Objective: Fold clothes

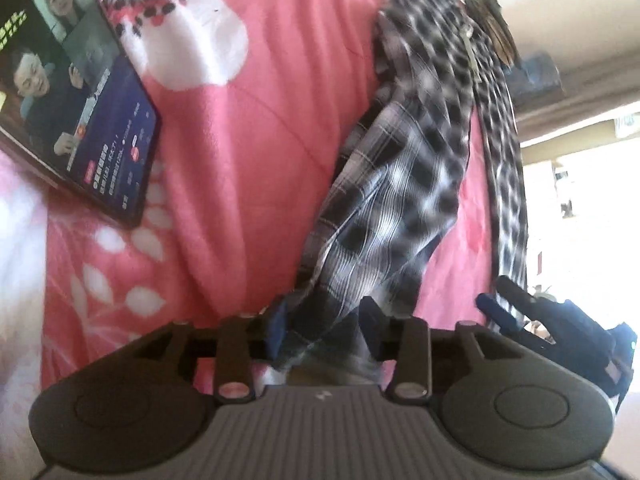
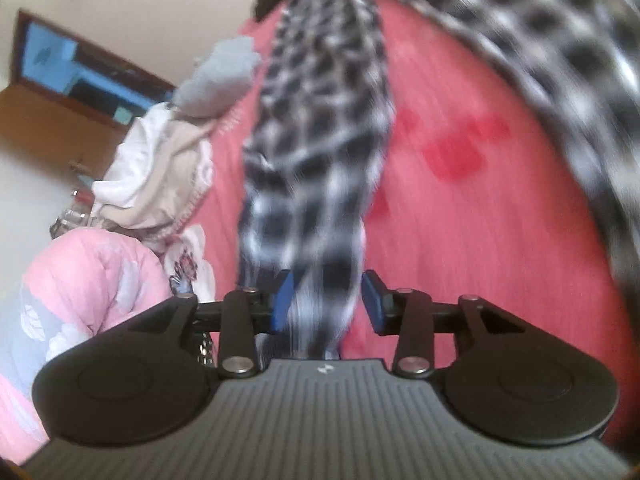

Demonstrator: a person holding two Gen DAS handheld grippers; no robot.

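Note:
A black-and-white checked garment (image 1: 404,184) hangs stretched above the pink flowered bedspread (image 1: 248,128). My left gripper (image 1: 324,328) is shut on one bunched end of it, cloth filling the gap between the blue pads. The other gripper (image 1: 536,312) shows at the right in the left wrist view, clamped on a second strip of the same cloth. In the right wrist view my right gripper (image 2: 326,300) is shut on the checked garment (image 2: 320,152), which runs up and away, blurred. Another part of the garment (image 2: 560,60) crosses the upper right.
A tablet (image 1: 80,92) with a video playing lies on the bedspread at the left. In the right wrist view, a heap of white and beige clothes (image 2: 156,176), a grey item (image 2: 220,76) and a pink quilt (image 2: 88,272) sit at the left. A wooden cabinet (image 2: 52,120) stands behind.

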